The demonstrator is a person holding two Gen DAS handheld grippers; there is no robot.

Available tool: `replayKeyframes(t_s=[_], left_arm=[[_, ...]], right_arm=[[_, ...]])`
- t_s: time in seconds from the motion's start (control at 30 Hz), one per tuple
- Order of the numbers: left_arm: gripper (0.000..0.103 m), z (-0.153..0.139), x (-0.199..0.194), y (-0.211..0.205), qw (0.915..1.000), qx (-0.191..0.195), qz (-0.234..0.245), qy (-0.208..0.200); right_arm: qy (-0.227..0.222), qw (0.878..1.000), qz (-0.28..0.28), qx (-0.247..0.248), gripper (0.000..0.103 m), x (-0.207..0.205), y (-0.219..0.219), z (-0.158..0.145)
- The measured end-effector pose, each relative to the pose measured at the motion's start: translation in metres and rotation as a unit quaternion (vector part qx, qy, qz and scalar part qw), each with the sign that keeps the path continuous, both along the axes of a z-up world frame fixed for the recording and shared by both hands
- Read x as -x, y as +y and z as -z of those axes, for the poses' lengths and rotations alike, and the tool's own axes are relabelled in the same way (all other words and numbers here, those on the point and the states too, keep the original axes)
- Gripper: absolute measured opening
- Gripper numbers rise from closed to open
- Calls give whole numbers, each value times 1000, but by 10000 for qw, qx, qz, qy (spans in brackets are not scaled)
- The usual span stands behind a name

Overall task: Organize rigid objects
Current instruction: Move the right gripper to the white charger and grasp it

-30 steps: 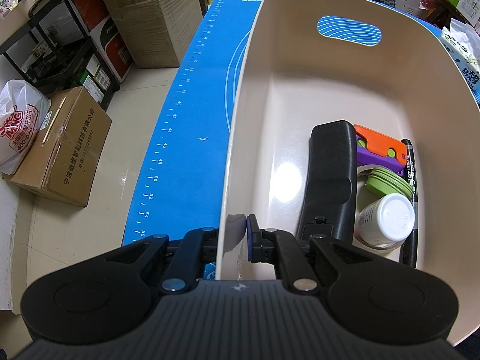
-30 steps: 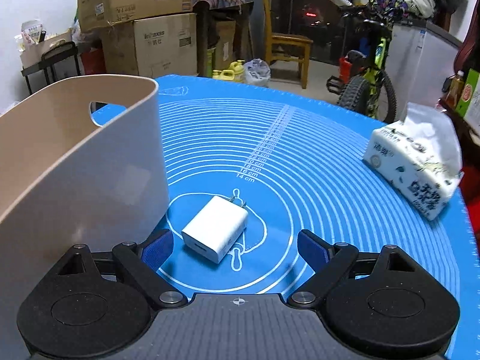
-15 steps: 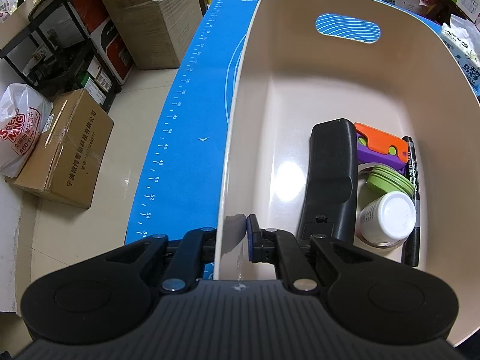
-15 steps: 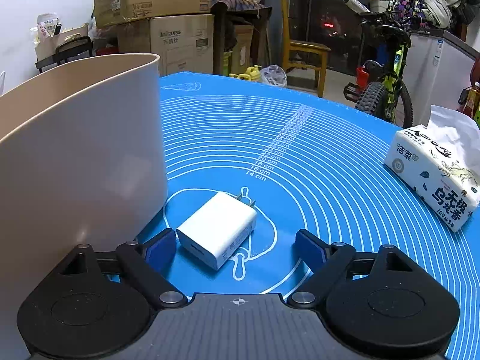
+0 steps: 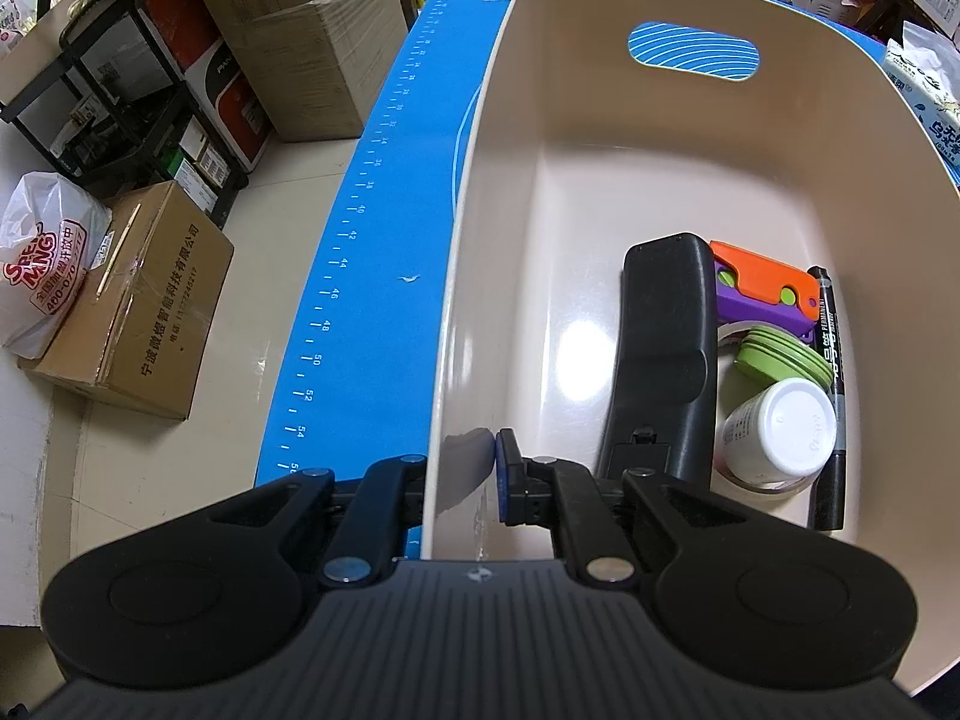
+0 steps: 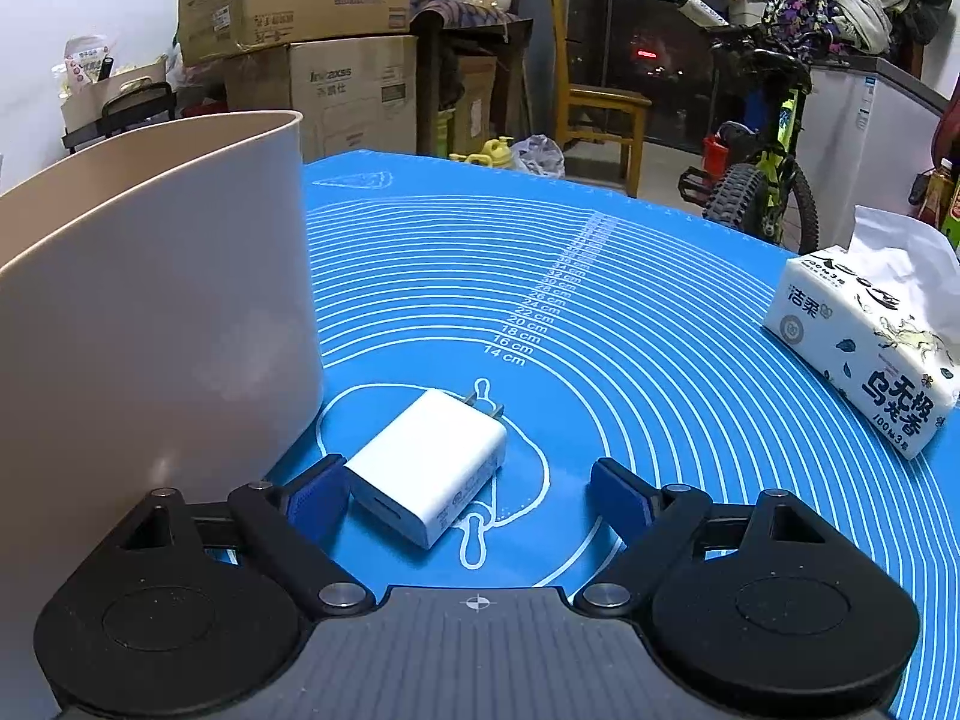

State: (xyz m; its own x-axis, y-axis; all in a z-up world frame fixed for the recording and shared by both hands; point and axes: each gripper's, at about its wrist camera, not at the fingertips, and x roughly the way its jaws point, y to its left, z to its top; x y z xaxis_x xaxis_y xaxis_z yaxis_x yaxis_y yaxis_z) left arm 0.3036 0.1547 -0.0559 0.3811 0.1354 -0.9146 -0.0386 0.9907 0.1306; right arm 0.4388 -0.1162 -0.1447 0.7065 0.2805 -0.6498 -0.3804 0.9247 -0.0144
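Left wrist view shows the left gripper (image 5: 462, 474) with its fingers (image 5: 507, 477) narrow, pinching the near wall of the beige bin (image 5: 480, 192): one finger is outside the wall, one inside. Inside the bin, to the right of the pinched wall, lie a black remote-like case (image 5: 660, 348), an orange and purple toy (image 5: 762, 288), a green lid (image 5: 780, 354), a white bottle (image 5: 780, 432) and a black marker (image 5: 831, 396) that reads "PERMANENT".

In the right wrist view, the white charger (image 6: 432, 468) lies flat on the blue mat (image 6: 600, 312) of the counter, just right of the bin, with its prongs pointing away. The right gripper (image 6: 468, 495) has its fingers (image 6: 315, 495) wide, on both sides of the charger; the left pad is touching or nearly touching it.

The charger is probably light, stiff and smooth, so it may slip. I would take it by the two long flat sides, not by the prongs. Its small print is not readable. The mat has rings marked "14 cm" to "24 cm". Far right of the bin, the tissue pack (image 6: 864, 354) reads "100抽×3层".
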Motion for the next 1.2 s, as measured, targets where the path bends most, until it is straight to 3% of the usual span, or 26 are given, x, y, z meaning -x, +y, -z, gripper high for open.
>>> replayKeyframes(t_s=[0.3, 0.4, 0.47, 0.67, 0.9, 1.2], left_arm=[[13, 0, 0, -1, 10000, -19, 0, 7], [13, 0, 0, -1, 10000, -18, 0, 6], [13, 0, 0, -1, 10000, -19, 1, 5], [13, 0, 0, -1, 10000, -14, 7, -4], [13, -2, 0, 0, 10000, -15, 1, -1], [13, -2, 0, 0, 10000, -12, 2, -1]], right_arm=[[-16, 9998, 182, -64, 80, 2, 4, -3], [3, 9998, 176, -105, 71, 3, 5, -3], [-2, 9999, 106, -127, 57, 5, 7, -5], [30, 9997, 220, -85, 45, 15, 7, -8], [41, 9995, 321, -2, 43, 25, -5, -10], [-278, 9984, 469, -160, 43, 36, -14, -24]])
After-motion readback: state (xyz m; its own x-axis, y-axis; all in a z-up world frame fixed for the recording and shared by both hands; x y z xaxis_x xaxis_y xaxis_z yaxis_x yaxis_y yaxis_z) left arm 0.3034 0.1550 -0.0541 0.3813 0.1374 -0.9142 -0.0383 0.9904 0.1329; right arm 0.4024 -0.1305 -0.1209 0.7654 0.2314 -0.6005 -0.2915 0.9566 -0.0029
